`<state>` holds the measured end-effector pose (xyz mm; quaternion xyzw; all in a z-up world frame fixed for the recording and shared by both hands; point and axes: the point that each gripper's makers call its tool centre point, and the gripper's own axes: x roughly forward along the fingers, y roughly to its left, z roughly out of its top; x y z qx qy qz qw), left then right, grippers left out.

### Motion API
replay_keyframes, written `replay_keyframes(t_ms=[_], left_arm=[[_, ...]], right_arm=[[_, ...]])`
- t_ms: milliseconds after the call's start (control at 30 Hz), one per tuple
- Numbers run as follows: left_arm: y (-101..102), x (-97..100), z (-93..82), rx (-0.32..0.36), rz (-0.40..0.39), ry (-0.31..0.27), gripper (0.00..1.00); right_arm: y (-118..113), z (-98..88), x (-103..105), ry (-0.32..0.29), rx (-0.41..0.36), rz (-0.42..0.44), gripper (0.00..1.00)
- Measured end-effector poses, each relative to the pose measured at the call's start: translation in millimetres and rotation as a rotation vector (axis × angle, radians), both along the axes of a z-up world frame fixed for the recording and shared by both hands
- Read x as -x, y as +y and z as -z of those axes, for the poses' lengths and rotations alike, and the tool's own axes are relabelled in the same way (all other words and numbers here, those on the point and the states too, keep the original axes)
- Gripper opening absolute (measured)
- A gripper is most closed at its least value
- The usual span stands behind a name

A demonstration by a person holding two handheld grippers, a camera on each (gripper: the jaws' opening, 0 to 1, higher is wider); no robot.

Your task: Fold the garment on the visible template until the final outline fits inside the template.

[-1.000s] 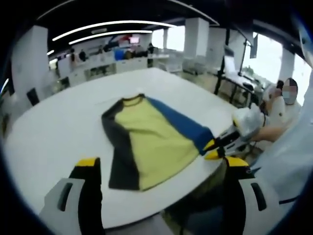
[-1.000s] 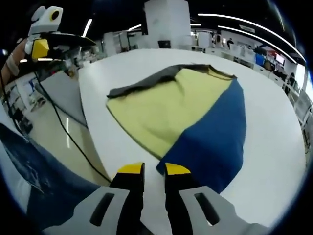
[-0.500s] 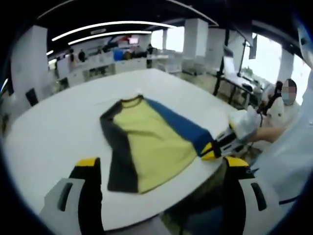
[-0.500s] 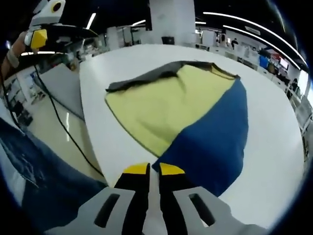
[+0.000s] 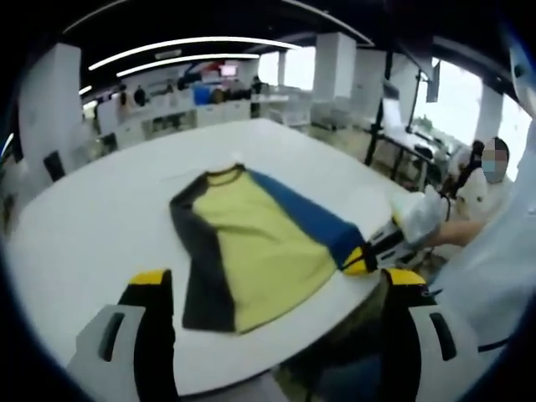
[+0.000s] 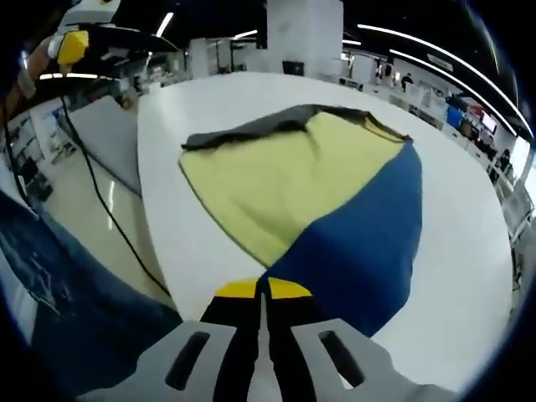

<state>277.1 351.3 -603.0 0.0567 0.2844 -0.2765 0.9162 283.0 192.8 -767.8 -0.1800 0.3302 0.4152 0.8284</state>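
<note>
One right gripper (image 6: 263, 289) pinches the garment (image 6: 318, 201) hem at the table (image 6: 469, 251) edge.

Shirt (image 5: 251, 239): I can read no print, logo or label on it.
Desk (image 6: 469, 251): plain white, no markings or lettering I can make out.
My fingers (image 5: 151, 289): yellow tips, black below, no text or numbers legible.
Background screens (image 5: 228, 69): bright patches far off, too blurred to read.
Overall: nothing readable in either view.
</note>
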Motion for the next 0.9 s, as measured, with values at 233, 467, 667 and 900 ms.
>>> replay_keyframes(t_ms=[233, 467, 667, 900], left_arm=[[1, 1.4, 0.1, -0.004, -0.009, -0.002, 0.99], [2, 2.6, -0.8, -0.01, -0.012, -0.001, 0.99], [-1, 3.4, -0.7, -0.014, -0.004, 0.002, 0.99], [-3, 3.8, -2.5, -0.017, -0.003, -0.006, 0.99]], right_arm=[[1, -0.4, 1, -0.029, 0.035, -0.021, 0.02], [-3, -3.2, 10, 0.009, -0.016, 0.009, 0.01], [-12, -18.7, 9, 0.023, -0.086, 0.057, 0.01], [-29, -44.0, -1, 0.044, -0.221, 0.167, 0.01]])
